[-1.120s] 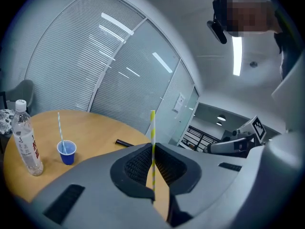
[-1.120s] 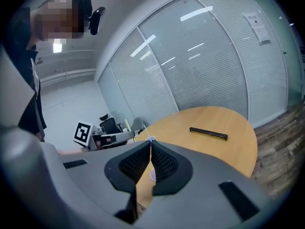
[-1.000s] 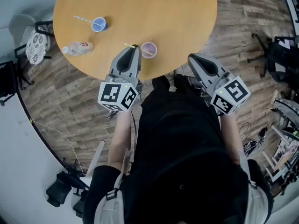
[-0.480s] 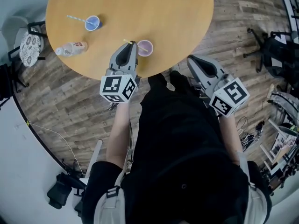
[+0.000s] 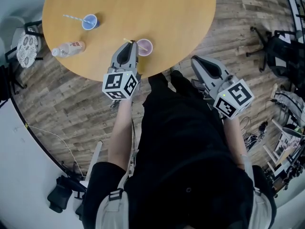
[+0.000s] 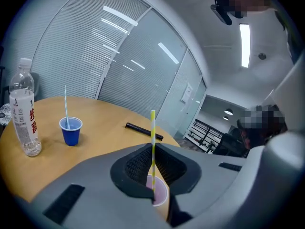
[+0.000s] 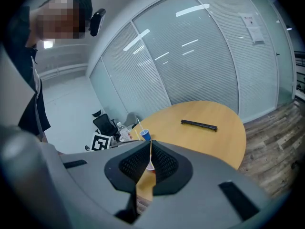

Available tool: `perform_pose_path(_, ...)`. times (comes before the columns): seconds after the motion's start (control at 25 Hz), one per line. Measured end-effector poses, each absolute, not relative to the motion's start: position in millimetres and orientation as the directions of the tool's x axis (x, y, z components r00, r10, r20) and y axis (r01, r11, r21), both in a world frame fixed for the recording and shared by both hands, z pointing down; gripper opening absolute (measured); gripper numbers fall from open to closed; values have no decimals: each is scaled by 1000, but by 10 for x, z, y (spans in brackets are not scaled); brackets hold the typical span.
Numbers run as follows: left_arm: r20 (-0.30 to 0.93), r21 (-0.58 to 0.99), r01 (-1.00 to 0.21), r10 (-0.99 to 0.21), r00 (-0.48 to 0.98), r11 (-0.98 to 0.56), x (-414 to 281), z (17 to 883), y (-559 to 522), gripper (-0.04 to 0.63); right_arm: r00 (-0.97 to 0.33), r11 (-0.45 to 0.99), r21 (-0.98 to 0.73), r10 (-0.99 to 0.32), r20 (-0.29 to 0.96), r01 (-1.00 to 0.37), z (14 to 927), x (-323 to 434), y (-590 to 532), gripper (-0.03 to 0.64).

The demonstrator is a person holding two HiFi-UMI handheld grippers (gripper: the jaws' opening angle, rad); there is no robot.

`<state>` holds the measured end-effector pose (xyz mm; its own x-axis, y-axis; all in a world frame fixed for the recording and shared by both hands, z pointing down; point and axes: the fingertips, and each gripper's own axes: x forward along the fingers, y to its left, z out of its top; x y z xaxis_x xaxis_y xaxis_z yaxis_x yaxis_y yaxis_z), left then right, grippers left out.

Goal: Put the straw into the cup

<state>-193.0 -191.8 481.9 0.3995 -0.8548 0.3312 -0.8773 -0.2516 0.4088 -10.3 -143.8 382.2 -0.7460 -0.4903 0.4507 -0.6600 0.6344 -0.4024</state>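
A small pink cup [image 5: 145, 46] stands near the round table's front edge. My left gripper [image 5: 130, 50] is just to its left, shut on a yellow-and-white striped straw [image 6: 152, 140]. In the left gripper view the straw stands upright between the pads, and its lower end reaches down into the mouth of the pink cup [image 6: 161, 195]. My right gripper [image 5: 198, 63] hangs off the table's right side over the floor, its jaws together with nothing between them. The right gripper view looks past the right gripper [image 7: 150, 149] at the pink cup [image 7: 150, 166] on the table.
A blue cup [image 5: 89, 21] with its own striped straw and a clear water bottle [image 5: 69, 48] lying on its side are at the table's left. A black bar [image 6: 144, 129] lies at the far side. Office chairs [image 5: 281, 51] stand on the wood floor around the table [image 5: 157, 13].
My left gripper has sunk with the straw, bringing its lower end down at the pink cup. The right gripper has stayed in place.
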Motion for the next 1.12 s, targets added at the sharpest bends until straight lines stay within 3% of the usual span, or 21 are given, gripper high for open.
perform_pose_path(1.12, 373, 381, -878, -821, 432, -289, -1755, 5151, -1909, 32, -722, 608, -398, -506, 473, -687, 3854, 13, -1381, 18)
